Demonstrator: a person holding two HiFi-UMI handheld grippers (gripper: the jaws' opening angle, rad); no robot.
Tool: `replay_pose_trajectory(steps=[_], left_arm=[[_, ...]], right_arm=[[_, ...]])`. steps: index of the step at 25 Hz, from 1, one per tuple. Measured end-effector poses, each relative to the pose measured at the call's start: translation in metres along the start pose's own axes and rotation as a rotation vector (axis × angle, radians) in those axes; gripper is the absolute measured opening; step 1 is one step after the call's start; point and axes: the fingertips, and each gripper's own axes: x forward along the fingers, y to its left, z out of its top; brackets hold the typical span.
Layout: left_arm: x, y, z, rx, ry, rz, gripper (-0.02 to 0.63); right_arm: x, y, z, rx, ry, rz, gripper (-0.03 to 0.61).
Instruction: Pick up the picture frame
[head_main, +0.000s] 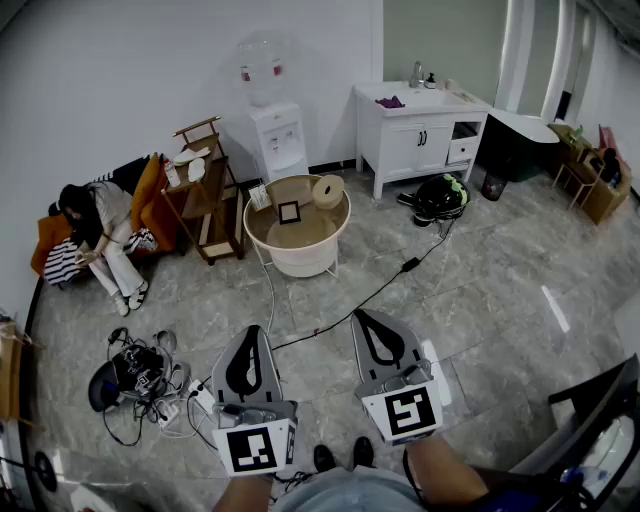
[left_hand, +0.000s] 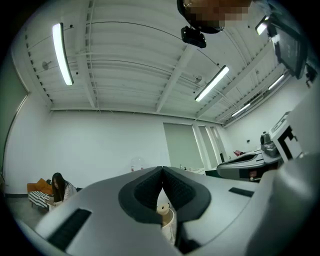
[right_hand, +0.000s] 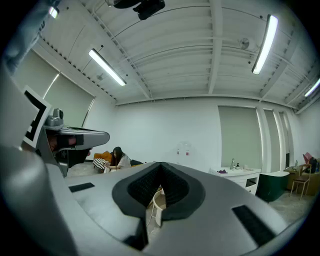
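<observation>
Picture frame (head_main: 289, 212) sits inside the round basin (head_main: 262, 236), well ahead of both jaws. Left gripper (head_main: 257, 333) and right gripper (head_main: 364, 318) are closed on nothing, probably because the approach has not begun.

water dispenser (head_main: 277, 130) by wall; seated person (head_main: 105, 235) left; white cabinet (head_main: 420, 135) right

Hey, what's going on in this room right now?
A person stands on the tiled floor, holding a gripper in each hand. The left gripper and right gripper are both shut and empty, pointing toward a round tray table some way ahead. The picture frame sits in it, untouched.
</observation>
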Motion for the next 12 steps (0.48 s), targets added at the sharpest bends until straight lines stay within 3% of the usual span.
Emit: replay_pose_trajectory(steps=[12], left_arm=[[0.013, -0.041, -0.003, 0.012, 0.025, 0.015, 0.015]], right_arm=[[-0.014, -0.047, -0.012, 0.042, -0.016, -0.003, 0.012]])
